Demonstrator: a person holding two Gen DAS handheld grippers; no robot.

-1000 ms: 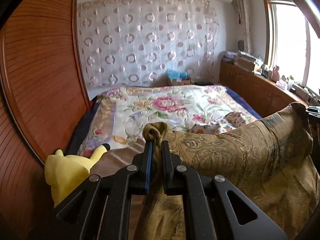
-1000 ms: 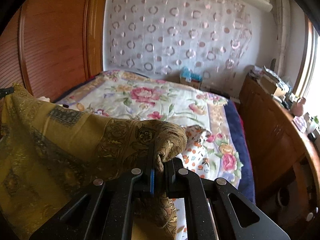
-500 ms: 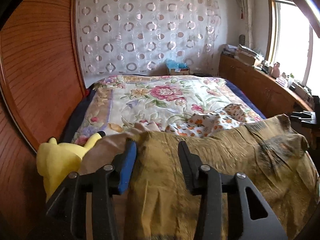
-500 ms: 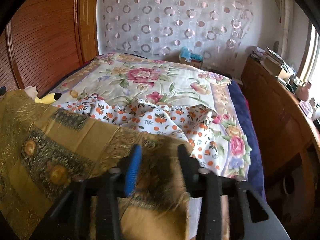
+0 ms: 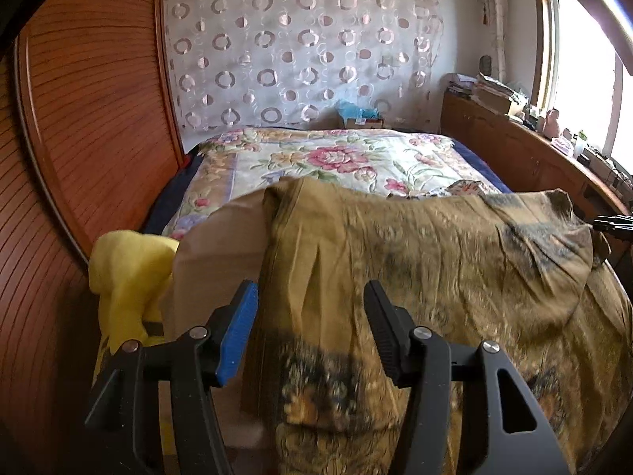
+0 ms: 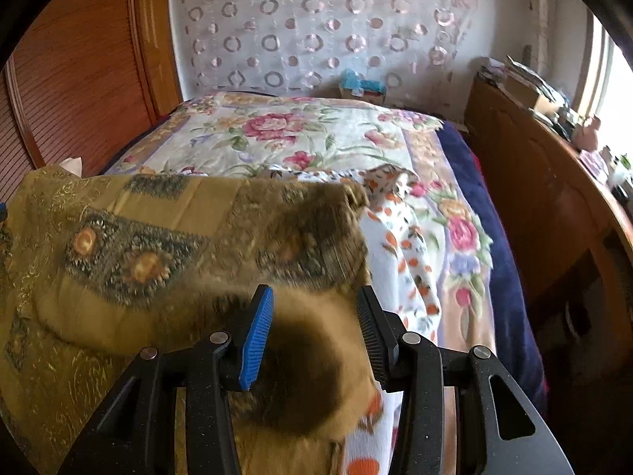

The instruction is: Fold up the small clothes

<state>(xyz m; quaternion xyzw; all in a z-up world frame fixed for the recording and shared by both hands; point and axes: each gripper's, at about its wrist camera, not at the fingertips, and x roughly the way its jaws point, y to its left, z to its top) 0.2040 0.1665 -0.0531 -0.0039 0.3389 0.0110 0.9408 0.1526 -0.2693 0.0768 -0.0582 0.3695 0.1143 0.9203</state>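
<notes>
Left claw [image 5: 308, 316] stands with its jaws apart, having just been opening; the golden-brown patterned garment [image 5: 435, 261] lies between the pads, and they seem not to press on it, though blur makes that hard to judge. To its left sits a yellow plush toy [image 5: 126, 269]. The garment is spread across the near end of the bed [image 5: 316, 154], over a floral bedspread. Right claw [image 6: 314, 316] is likewise parted, jaws lately widened, a blurred fold of the garment [image 6: 178, 245] between them. Just right lies a white orange-flowered cloth [image 6: 403, 245].
</notes>
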